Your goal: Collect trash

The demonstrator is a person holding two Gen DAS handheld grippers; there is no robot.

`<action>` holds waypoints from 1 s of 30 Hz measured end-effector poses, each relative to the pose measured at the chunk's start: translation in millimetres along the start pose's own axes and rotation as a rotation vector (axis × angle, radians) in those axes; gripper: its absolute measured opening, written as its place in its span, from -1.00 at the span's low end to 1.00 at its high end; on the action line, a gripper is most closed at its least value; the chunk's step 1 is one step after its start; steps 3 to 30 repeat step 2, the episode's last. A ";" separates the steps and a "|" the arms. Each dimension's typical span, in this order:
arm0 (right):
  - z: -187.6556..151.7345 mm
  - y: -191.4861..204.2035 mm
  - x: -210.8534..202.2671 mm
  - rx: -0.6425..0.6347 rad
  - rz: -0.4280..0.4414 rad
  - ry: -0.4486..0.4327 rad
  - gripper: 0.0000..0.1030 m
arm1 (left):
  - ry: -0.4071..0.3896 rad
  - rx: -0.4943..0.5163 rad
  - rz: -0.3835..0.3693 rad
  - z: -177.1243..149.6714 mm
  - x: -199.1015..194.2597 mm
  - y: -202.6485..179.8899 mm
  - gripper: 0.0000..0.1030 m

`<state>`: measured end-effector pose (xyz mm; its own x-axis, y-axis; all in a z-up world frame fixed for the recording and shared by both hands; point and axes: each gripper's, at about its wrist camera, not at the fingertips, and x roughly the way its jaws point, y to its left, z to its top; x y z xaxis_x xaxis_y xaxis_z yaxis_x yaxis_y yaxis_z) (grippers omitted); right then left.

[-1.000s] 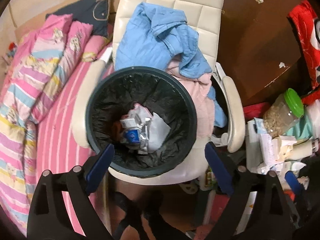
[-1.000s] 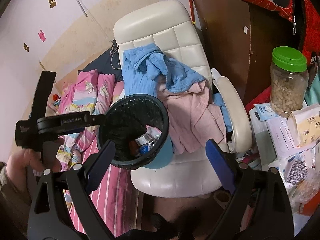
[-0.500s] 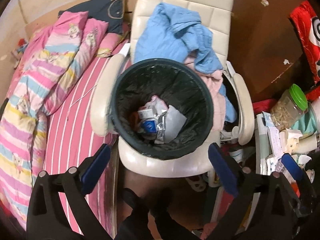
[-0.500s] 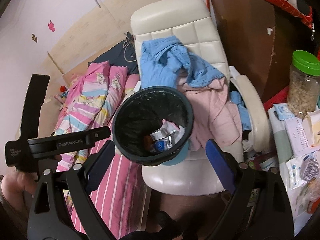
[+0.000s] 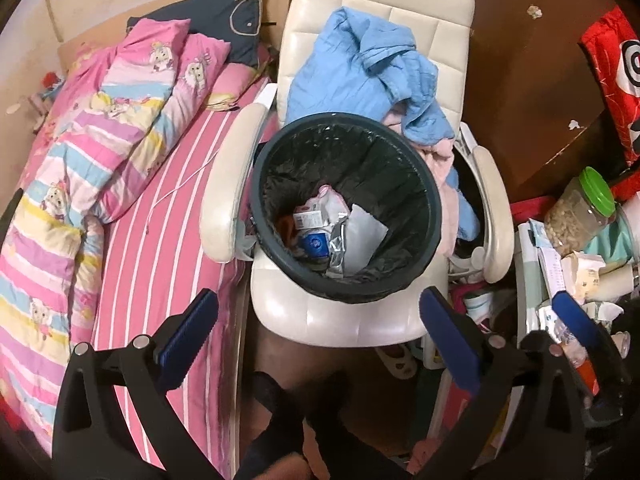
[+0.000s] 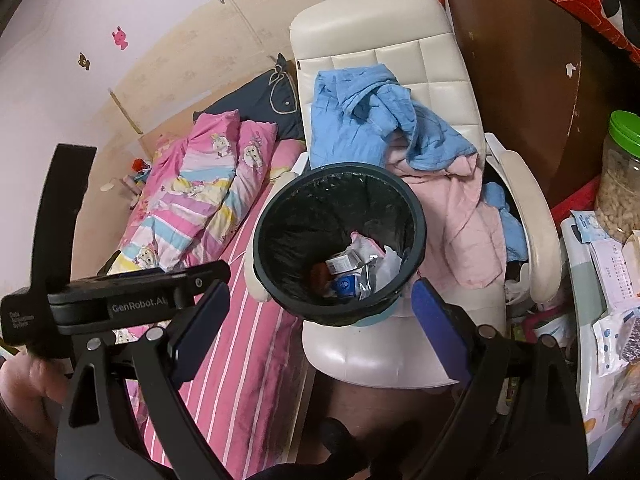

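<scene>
A dark round bin [image 5: 434, 216] lined with a black bag stands on the seat of a white chair [image 5: 320, 320]. Inside lie wrappers [image 5: 340, 236]: a silver foil pack, white paper and a blue round label. My left gripper [image 5: 316, 312] hangs above and in front of the bin, open and empty. My right gripper [image 6: 320, 300] is open too, with nothing between its blue pads; the bin [image 6: 418, 236] and its wrappers [image 6: 356, 272] lie beyond it. The left tool's black housing [image 6: 120, 300] shows at the left, held by a hand [image 6: 28, 380].
Blue clothes [image 5: 360, 80] and pink ones [image 6: 460, 232] are heaped on the chair behind the bin. A bed with a pink striped sheet [image 5: 160, 248] and quilt lies left. A brown cabinet [image 5: 532, 80] stands right. A green-lidded jar [image 5: 580, 212] and papers crowd a surface at the right.
Both views have drawn back from the bin, which looks smaller and sits further right in the left wrist view. The left jaws spread a little wider. The left tool moved rightward in the right wrist view.
</scene>
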<state>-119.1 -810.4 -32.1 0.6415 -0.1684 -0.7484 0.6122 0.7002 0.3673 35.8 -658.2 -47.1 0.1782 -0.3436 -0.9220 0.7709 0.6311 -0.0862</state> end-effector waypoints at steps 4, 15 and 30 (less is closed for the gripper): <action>0.2 1.6 -0.2 -0.005 0.001 -0.001 0.77 | 0.000 -0.006 -0.003 -1.5 -0.8 2.4 0.90; 0.2 1.6 -0.2 -0.005 0.001 -0.001 0.77 | 0.000 -0.006 -0.003 -1.5 -0.8 2.4 0.90; 0.2 1.6 -0.2 -0.005 0.001 -0.001 0.77 | 0.000 -0.006 -0.003 -1.5 -0.8 2.4 0.90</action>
